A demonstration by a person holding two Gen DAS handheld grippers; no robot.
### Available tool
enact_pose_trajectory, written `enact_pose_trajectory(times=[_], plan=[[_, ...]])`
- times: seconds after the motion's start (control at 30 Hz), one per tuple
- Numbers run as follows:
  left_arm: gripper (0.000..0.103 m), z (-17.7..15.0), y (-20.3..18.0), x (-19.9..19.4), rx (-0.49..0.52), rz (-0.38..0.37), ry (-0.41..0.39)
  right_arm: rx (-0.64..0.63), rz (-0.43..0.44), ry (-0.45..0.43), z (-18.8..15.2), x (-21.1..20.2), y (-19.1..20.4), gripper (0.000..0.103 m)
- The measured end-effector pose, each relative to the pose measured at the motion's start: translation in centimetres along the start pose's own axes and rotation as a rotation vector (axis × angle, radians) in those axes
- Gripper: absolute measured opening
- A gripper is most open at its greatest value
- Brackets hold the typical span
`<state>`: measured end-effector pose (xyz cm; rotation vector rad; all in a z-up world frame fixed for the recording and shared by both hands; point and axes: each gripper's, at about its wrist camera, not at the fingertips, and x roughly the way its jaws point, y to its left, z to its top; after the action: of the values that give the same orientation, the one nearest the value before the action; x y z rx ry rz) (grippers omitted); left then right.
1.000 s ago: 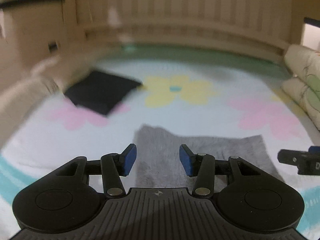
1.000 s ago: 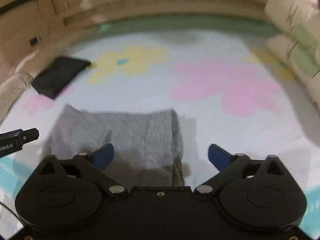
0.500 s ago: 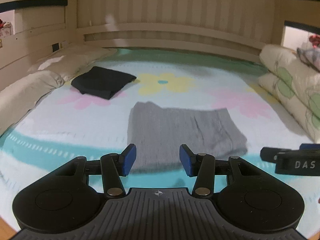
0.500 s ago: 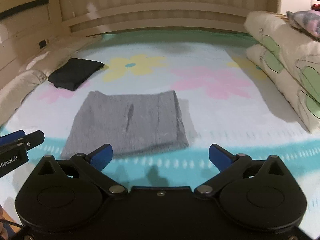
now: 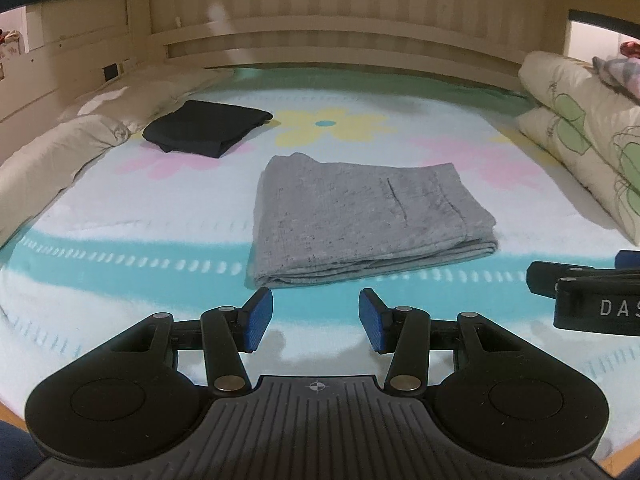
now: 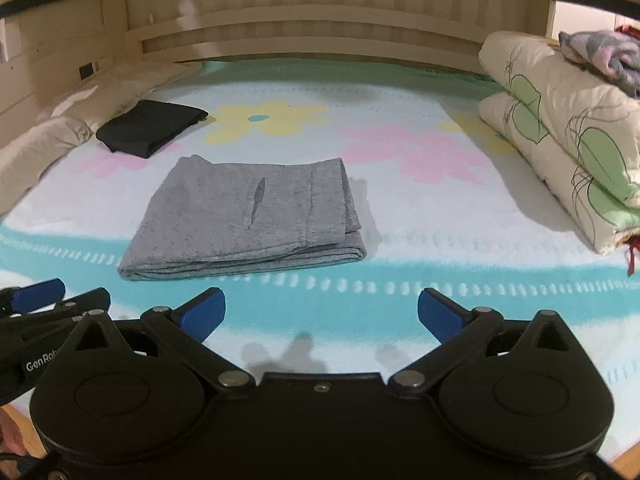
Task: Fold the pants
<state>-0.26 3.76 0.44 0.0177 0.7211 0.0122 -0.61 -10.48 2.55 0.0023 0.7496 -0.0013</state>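
The grey pants (image 5: pixel 360 216) lie folded into a flat rectangle on the flowered bedsheet (image 5: pixel 400 300), a little ahead of both my grippers, with the stacked fold edges facing me and a short pocket slit showing on the top layer. My left gripper (image 5: pixel 316 318) hangs over the teal band of the sheet just short of the near edge of the pants, its blue pads (image 5: pixel 256 320) set apart with nothing between them and touching no cloth. My right gripper (image 6: pixel 320 314) sits off to the right of the pants' near corner, its jaws spread wider than the left's, also empty, with only sheet below. In the right wrist view the tips of my left gripper poke in at the lower left edge; in the left wrist view the side of my right gripper shows at the right edge. A folded black garment (image 5: pixel 206 132) rests further back on the left, well apart from the pants, near a beige pillow (image 5: pixel 60 148). Rolled quilts with green leaf print (image 6: pixel 560 136) are stacked along the right side of the bed, against the wooden slatted headboard (image 5: pixel 340 20).
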Motion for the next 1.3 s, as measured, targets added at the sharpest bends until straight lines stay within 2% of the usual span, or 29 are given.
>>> enact_pose_trajectory(times=[0.57, 1.3], plan=[[0.046, -0.1, 0.5, 1.8, -0.044, 0.007, 0.050, -0.006, -0.015, 0.077, -0.8, 3.0, 1.0, 0.102], [0.046, -0.3, -0.2, 2.0, 0.005, 0.028, 0.053, 0.040, -0.016, 0.102, -0.8, 3.4, 0.1, 0.102]])
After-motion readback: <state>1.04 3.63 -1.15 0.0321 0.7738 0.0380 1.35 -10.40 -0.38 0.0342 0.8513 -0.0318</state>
